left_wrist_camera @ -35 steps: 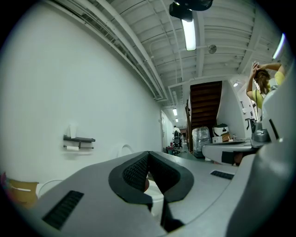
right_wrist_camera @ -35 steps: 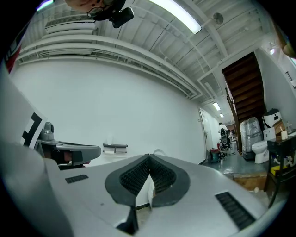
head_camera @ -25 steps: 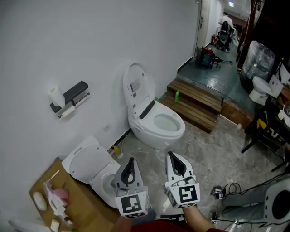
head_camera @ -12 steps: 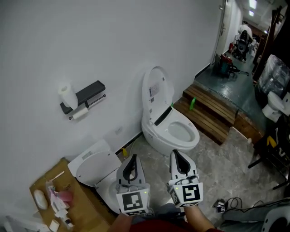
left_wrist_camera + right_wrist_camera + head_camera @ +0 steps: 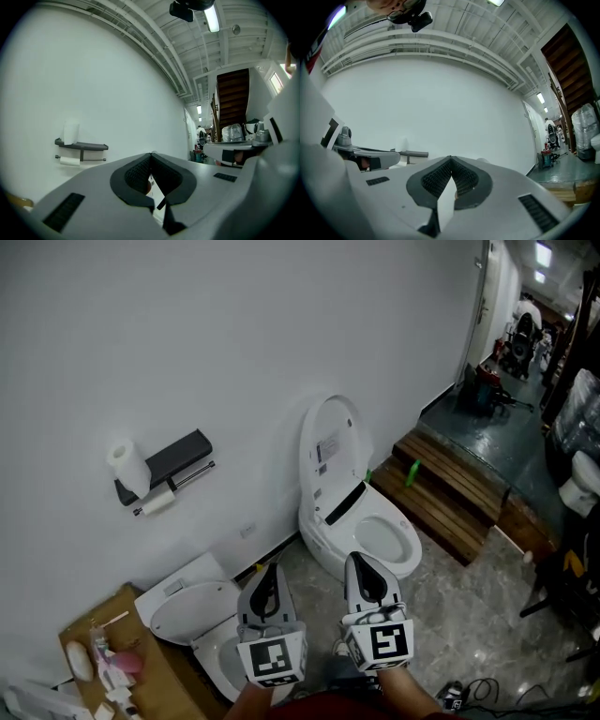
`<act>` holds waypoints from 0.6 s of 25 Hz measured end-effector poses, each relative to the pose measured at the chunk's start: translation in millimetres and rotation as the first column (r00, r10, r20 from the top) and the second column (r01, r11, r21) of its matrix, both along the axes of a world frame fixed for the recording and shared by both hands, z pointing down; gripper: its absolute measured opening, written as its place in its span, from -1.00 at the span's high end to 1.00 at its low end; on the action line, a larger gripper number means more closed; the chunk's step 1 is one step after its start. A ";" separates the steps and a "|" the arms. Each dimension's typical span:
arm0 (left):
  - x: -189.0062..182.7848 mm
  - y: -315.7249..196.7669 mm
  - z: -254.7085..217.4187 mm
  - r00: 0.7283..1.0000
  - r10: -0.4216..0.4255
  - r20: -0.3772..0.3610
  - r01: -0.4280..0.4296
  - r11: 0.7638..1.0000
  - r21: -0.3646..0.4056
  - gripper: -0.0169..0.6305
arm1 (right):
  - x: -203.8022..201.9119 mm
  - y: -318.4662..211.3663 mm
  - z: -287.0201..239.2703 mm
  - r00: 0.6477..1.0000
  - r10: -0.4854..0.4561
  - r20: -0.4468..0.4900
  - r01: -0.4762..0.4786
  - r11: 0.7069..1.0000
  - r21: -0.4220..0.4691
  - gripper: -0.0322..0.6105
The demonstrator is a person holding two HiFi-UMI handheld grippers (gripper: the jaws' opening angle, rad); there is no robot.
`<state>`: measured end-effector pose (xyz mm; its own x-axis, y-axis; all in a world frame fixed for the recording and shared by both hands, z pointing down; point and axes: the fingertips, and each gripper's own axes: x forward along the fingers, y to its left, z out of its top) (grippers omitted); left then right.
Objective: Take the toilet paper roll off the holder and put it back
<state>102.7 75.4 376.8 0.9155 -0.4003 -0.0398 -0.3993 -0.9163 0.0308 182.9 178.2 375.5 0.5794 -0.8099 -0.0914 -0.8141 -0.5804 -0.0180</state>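
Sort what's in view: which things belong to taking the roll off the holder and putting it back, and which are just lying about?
For the job: holder; toilet paper roll on its bar; left gripper and right gripper, both shut and empty.
Lying about: spare roll standing on the shelf; open toilet; second toilet; cardboard box; green bottle.

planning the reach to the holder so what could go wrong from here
1. A spare roll stands on the holder right above the toilet paper roll; a reach could knock it off.
2. The left tool and right tool are both shut; they must open before gripping.
3. A second toilet sits on the floor below the holder, likely awkward to step around.
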 end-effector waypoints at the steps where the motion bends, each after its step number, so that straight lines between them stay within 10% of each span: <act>1: 13.4 -2.1 -1.8 1.000 -0.008 0.000 0.008 1.000 -0.002 0.90 | 13.0 -2.8 -1.0 1.000 -0.009 0.002 0.009 1.000 -0.003 0.85; 15: 169.9 -31.4 -8.5 0.989 -0.146 0.005 0.146 0.989 0.005 0.90 | 183.4 -35.6 -7.7 0.992 -0.124 0.006 0.123 0.992 0.012 0.85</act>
<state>272.6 44.0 368.2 0.8475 -0.5295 -0.0375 -0.5289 -0.8483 0.0239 366.2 142.6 367.8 0.4757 -0.8742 -0.0978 -0.8794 -0.4751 -0.0304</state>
